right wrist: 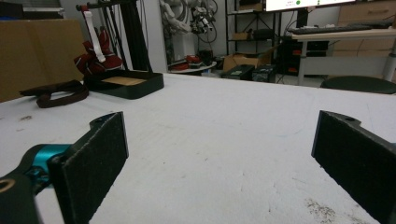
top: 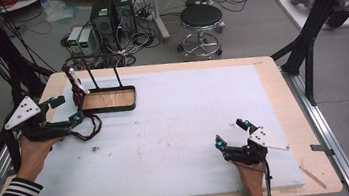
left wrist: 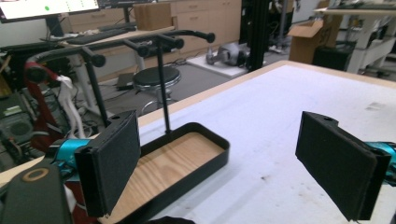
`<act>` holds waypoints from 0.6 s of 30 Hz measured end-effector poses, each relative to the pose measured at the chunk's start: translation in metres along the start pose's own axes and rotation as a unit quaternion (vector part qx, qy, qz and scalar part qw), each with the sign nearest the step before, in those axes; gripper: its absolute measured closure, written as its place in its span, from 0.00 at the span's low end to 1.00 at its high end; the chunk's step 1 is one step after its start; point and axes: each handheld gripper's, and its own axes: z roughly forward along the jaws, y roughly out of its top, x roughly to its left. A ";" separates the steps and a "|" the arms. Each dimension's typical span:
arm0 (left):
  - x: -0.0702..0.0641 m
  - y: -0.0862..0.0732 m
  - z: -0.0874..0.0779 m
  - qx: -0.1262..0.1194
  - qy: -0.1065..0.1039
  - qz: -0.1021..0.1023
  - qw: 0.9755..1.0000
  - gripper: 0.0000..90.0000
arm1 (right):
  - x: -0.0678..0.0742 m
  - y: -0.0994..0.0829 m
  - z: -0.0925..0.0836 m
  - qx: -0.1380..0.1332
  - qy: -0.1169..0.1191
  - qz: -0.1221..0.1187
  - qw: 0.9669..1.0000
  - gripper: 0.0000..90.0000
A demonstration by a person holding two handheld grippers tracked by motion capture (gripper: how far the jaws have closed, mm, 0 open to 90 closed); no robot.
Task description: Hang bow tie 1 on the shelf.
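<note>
Our left claw (top: 63,111) stands released, nothing between its pads, at the left edge of the surface (top: 180,122). The dark red strap (top: 91,131) lies looped on the surface just beside it, toward us and to the right, its run trailing on to the tray (top: 110,100) with its rack. The right claw (top: 231,134) is also released, resting well apart near the front right. We judge the left claw far nearer; it would need to dip down and toward us onto the strap.
</note>
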 end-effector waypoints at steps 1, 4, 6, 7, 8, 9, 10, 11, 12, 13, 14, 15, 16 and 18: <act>-0.001 -0.002 -0.001 -0.001 -0.002 0.002 1.000 0.16 | 0.000 0.000 0.000 0.000 0.000 0.001 1.000 0.03; -0.004 -0.009 -0.004 -0.002 -0.002 0.003 1.000 0.16 | 0.000 0.000 0.000 -0.001 0.000 0.001 1.000 0.03; -0.005 -0.013 -0.006 -0.001 -0.002 0.000 1.000 0.16 | 0.000 0.000 0.000 0.000 0.000 0.000 1.000 0.03; -0.005 -0.016 -0.007 0.000 -0.001 0.000 1.000 0.16 | 0.000 0.000 0.000 -0.001 0.000 0.000 1.000 0.03; -0.006 -0.018 -0.007 0.003 0.000 0.001 1.000 0.16 | 0.000 0.000 0.000 -0.001 0.000 0.000 1.000 0.03; -0.006 -0.020 -0.007 0.007 0.001 0.003 1.000 0.16 | 0.000 0.000 0.000 -0.001 0.000 0.001 1.000 0.03; -0.006 -0.022 -0.007 0.010 0.001 0.003 1.000 0.16 | 0.000 0.000 0.000 -0.001 0.000 0.000 1.000 0.03; -0.006 -0.023 -0.008 0.013 0.002 0.001 1.000 0.16 | 0.000 0.000 0.000 -0.001 0.000 0.000 1.000 0.03; -0.005 -0.024 -0.008 0.014 0.002 0.001 1.000 0.16 | 0.000 0.000 0.000 -0.001 0.000 0.000 1.000 0.03; -0.005 -0.025 -0.009 0.014 0.003 0.001 1.000 0.16 | 0.000 0.000 0.000 0.000 0.000 0.000 1.000 0.03; -0.005 -0.026 -0.009 0.014 0.005 -0.001 1.000 0.16 | 0.000 0.000 0.000 -0.001 0.000 0.000 1.000 0.03; -0.005 -0.026 -0.009 0.014 0.005 -0.001 1.000 0.16 | 0.000 0.000 0.000 -0.001 -0.001 0.000 1.000 0.03; -0.005 -0.026 -0.009 0.017 0.007 -0.001 1.000 0.16 | 0.000 0.000 0.000 0.000 -0.001 0.000 1.000 0.03; -0.004 -0.027 -0.009 0.021 0.009 0.000 1.000 0.16 | 0.000 0.000 0.000 0.000 -0.001 0.000 1.000 0.03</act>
